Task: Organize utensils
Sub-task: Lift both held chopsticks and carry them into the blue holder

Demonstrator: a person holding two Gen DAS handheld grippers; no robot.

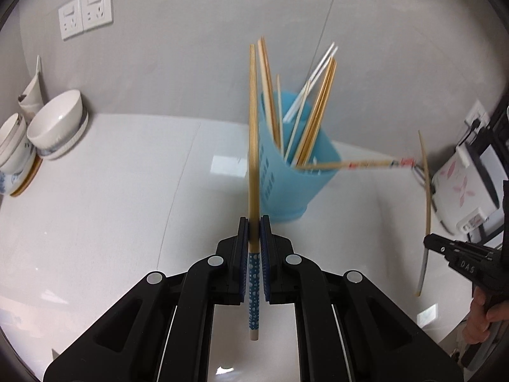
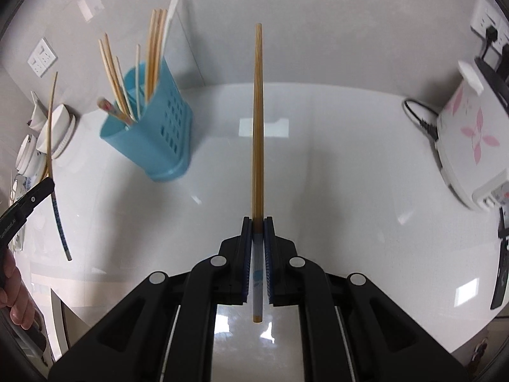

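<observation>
My left gripper (image 1: pixel 254 222) is shut on a bamboo chopstick (image 1: pixel 253 133) with a blue dotted handle, which points up and away from me. Just behind it stands a blue perforated holder (image 1: pixel 286 187) with several chopsticks in it. My right gripper (image 2: pixel 258 222) is shut on a second bamboo chopstick (image 2: pixel 258 111) with a pale handle. In the right wrist view the blue holder (image 2: pixel 159 133) stands to the left, and the left gripper (image 2: pixel 38 191) shows at the far left edge with its chopstick. The right gripper (image 1: pixel 428 238) appears at the right edge of the left wrist view.
White bowls (image 1: pixel 57 124) are stacked at the far left on the white counter (image 1: pixel 127 207). A white appliance with pink flowers (image 2: pixel 470 140) and its black cord sit at the right. Wall sockets (image 1: pixel 86 12) are on the grey wall. A hand (image 2: pixel 16 299) holds the left tool.
</observation>
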